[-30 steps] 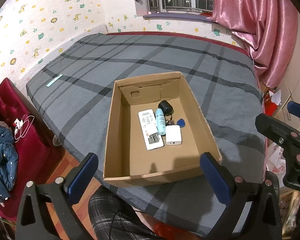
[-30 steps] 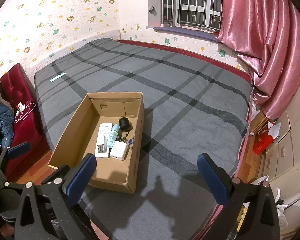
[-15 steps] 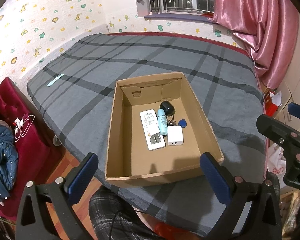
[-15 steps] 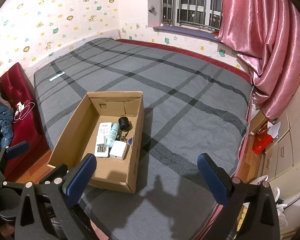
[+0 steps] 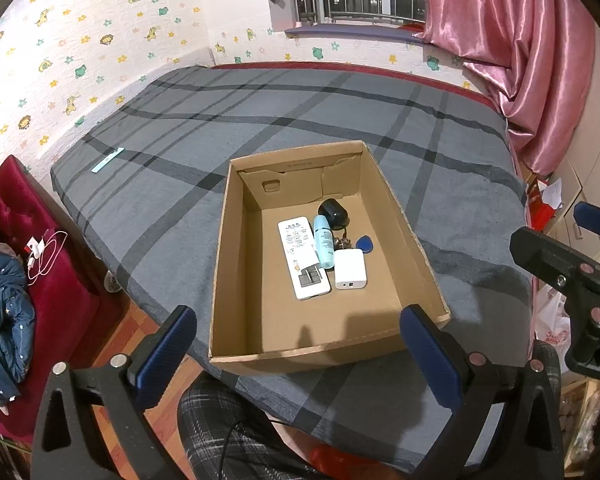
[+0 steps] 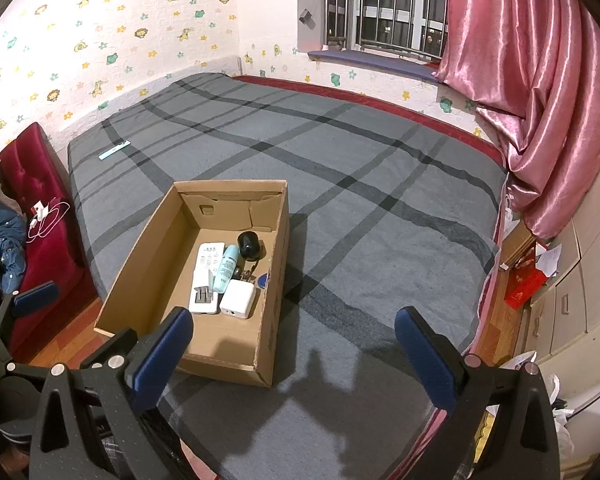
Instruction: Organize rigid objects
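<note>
An open cardboard box (image 5: pixel 400 216) (image 6: pixel 140 256) sits on the grey striped bed. Inside lie a white remote (image 5: pixel 302 258) (image 6: pixel 205 276), a light blue tube (image 5: pixel 324 246) (image 6: pixel 226 268), a black round object (image 5: pixel 333 213) (image 6: pixel 249 246), a white charger block (image 5: pixel 351 269) (image 6: pixel 238 300), keys and a blue key fob (image 5: pixel 365 245). My left gripper (image 5: pixel 300 352) is open and empty, held above the box's near edge. My right gripper (image 6: pixel 294 352) is open and empty, over the bed just right of the box.
A light blue strip (image 5: pixel 108 160) (image 6: pixel 114 151) lies at the bed's far left. A red padded bench (image 5: pixel 40 280) with a blue jacket and a cable stands left of the bed. Pink curtain (image 6: pixel 540 100) and drawers stand at the right.
Both grippers have drifted only slightly; the box sits a touch further right in the left wrist view. Nothing was grasped or released.
</note>
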The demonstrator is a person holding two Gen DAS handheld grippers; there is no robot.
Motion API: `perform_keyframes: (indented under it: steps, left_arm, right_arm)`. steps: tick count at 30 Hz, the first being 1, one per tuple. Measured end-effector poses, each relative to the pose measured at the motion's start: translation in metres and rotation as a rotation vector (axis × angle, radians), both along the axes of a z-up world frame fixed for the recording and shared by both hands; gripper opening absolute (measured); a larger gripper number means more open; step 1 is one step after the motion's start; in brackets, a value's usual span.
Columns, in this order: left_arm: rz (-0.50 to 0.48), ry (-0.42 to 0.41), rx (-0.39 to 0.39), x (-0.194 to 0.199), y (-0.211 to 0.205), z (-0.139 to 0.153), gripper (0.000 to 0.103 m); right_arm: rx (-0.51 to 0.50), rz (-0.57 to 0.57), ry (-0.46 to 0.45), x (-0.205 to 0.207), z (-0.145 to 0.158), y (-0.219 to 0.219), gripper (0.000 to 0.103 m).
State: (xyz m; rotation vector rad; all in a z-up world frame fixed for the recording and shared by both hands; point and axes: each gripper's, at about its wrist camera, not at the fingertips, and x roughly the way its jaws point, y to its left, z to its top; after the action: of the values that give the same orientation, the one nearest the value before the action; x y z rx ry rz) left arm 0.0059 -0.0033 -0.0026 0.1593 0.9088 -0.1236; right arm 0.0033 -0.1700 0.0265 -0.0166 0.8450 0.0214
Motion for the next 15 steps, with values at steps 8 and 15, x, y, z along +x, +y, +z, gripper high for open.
perform_keyframes:
  steps: [8, 15]
  left_arm:
    - [-0.004, 0.002, -0.003, 0.0022, -0.0008, -0.0017, 0.103]
    - [-0.009, 0.004, -0.006, 0.0042, -0.0021, -0.0019, 0.103]
  right_arm:
    - [-0.001, -0.001, -0.002, 0.001, -0.001, 0.0003, 0.103]
    - [-0.003, -0.001, 0.0, 0.0015, -0.0014, 0.0005, 0.103]
